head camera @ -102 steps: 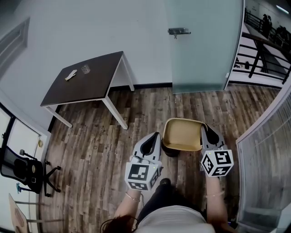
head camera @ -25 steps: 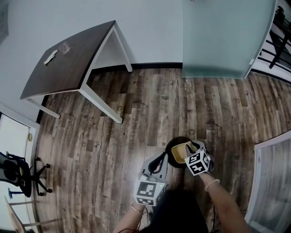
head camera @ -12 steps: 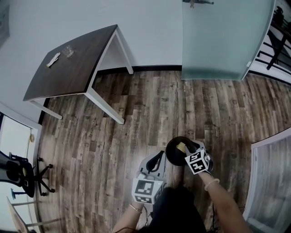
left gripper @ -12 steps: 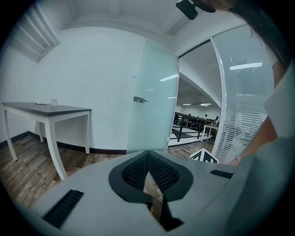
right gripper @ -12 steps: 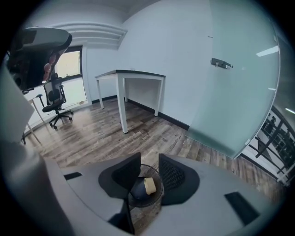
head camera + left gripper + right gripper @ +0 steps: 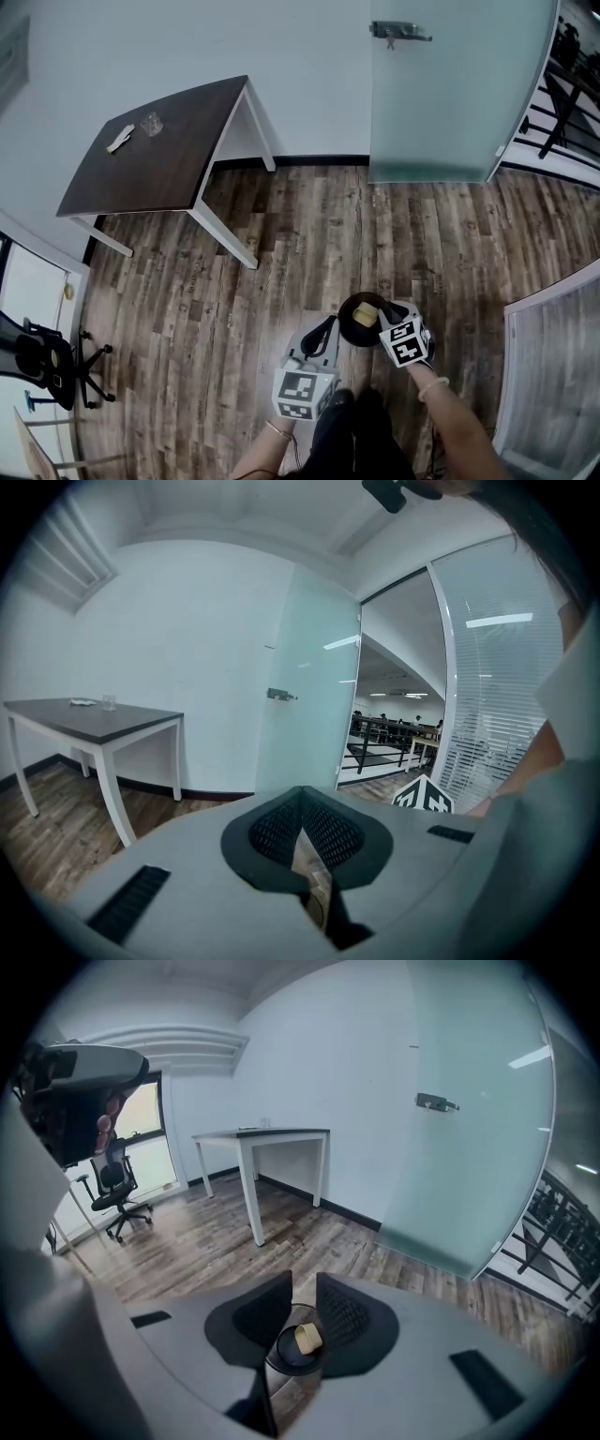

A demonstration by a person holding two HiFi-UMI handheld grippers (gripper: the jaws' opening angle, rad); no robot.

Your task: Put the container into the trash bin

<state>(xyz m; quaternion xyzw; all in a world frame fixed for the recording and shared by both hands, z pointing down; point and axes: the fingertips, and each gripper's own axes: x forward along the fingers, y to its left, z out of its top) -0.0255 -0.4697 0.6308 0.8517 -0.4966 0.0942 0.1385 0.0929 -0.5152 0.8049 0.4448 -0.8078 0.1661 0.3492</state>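
Container (image 6: 366,314), tan, lies inside the round black trash bin (image 6: 348,330), which stands on the wood floor (image 6: 281,244) at lower centre of the head view. We log it as in the bin, held by neither tool.

Left gripper (image 6: 324,328) shows just left of the bin in the frame. In the left gripper view its 2 jaws meet at the tips, closed, with nothing between them.

Right gripper (image 6: 388,314) overlaps the bin's right edge in the frame. In the right gripper view its 2 jaws stand apart and are closing, with nothing pinched. Through the gap we see the bin and the container well below, at lower centre.

Dark-topped table (image 6: 159,159) with white legs stands at upper left, against the wall. It carries 1 small glass (image 6: 150,123) and 1 white object (image 6: 120,139). Frosted glass door (image 6: 450,84) fills the upper right. Office chair (image 6: 42,361) sits at the lower left edge.
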